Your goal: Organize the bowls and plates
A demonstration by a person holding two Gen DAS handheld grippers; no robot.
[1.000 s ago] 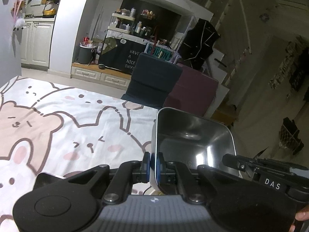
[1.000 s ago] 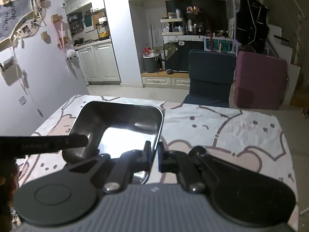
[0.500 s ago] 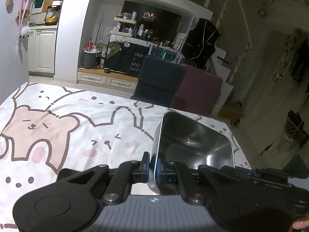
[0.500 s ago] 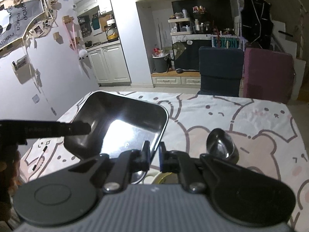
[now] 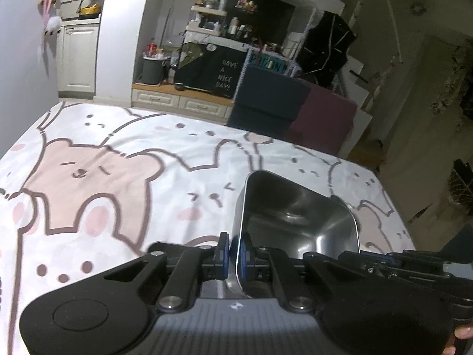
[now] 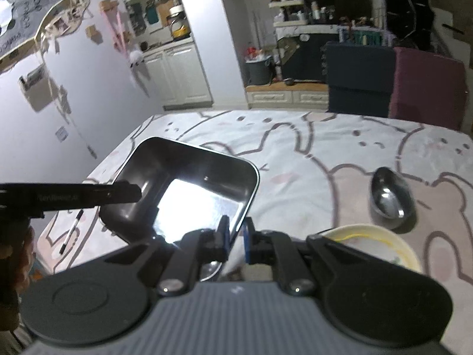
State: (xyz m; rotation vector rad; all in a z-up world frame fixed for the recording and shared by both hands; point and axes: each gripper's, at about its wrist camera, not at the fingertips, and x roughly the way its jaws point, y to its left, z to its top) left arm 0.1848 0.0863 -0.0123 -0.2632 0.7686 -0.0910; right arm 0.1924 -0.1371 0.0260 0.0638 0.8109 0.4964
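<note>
Steel, square and deep, the tray (image 5: 298, 224) fills the lower right of my left wrist view, and my left tool (image 5: 233, 254) is clamped on its near left rim, the blue pads (image 5: 222, 256) pressed flat on either side of the thin wall. The tray hangs tilted above the worktop (image 5: 118, 177), which is covered in a cloth printed with bears and rabbits; I cannot tell whether its far edge touches the cloth. At the right edge of this view my other tool reaches in toward the tray's opposite side.

From the right wrist view, my right tool (image 6: 236, 236) is closed on the tray's (image 6: 183, 183) near right rim, so both tools hold the one tray between them. My left tool (image 6: 88, 196) shows as a dark bar across the tray's left side. On the cloth to the right lies a small oval steel dish (image 6: 390, 198), and nearer me the rim of a pale yellow bowl (image 6: 372, 242). A pen (image 6: 71, 230) lies by the worktop's left edge.

I judge the tray stiff, fairly light, but slick: polished metal under narrow pads can pivot or slide. The thin upright rim is the right place to hold, on opposite sides, and I would keep both tools level with each other so it does not twist free.
</note>
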